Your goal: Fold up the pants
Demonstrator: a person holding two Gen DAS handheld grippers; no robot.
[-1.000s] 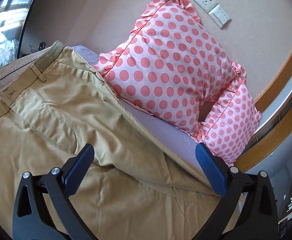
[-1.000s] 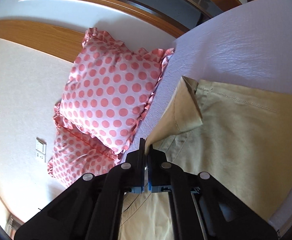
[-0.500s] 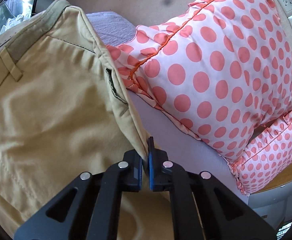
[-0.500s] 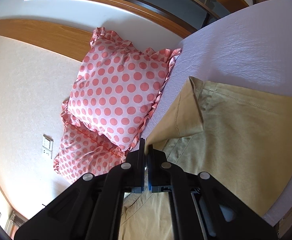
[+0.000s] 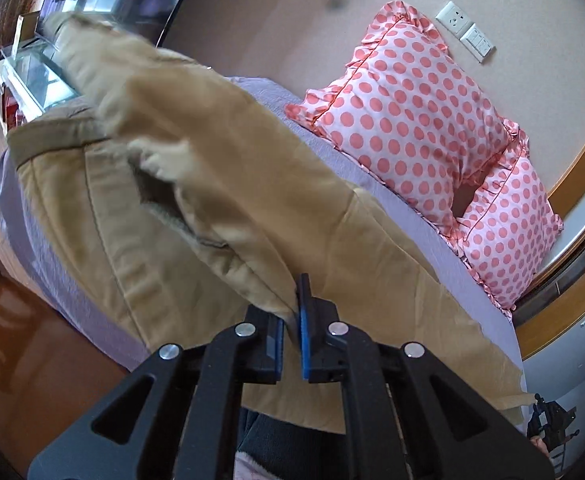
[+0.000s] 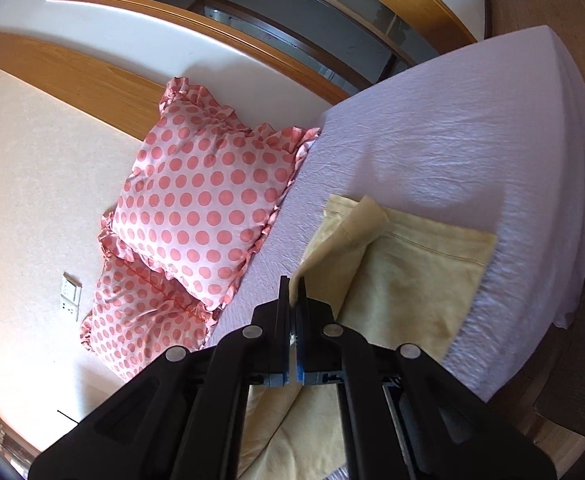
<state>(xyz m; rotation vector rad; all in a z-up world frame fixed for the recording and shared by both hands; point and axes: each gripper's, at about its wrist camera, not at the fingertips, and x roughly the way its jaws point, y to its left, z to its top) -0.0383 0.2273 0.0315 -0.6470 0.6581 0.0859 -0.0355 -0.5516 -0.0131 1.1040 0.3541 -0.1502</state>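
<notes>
Left gripper (image 5: pixel 290 312): we see its jaws closed on an edge of the pants (image 5: pixel 220 184), with tan cloth pinched between the blue pads (image 5: pixel 303 316).
Pants, left view: the lifted layer rises away from the grip toward the waistband (image 5: pixel 52 140); the rest lies on the bed (image 5: pixel 32 240).
Pillows (image 5: pixel 408 120): two dotted ones lean at the wall, apart from the cloth.
Right gripper (image 6: pixel 290 292): we see its jaws nearly together, gripping a raised edge of the pants (image 6: pixel 408 288) near the hems.
Pants, right view: the leg ends lie flat on the bed (image 6: pixel 452 140), close to its near edge; one hem corner (image 6: pixel 366 220) is folded over.
Handling: we judge the cloth soft, light and limp, though stiffer at seams and waistband; it sags between two grips.
Hold points: we advise gripping the doubled outer edge, one hold near the waist, one near the hems.
Hidden: the stretch between the grips falls outside both views; the lifted upper fold is blurred; we cannot count the pinched layers.
</notes>
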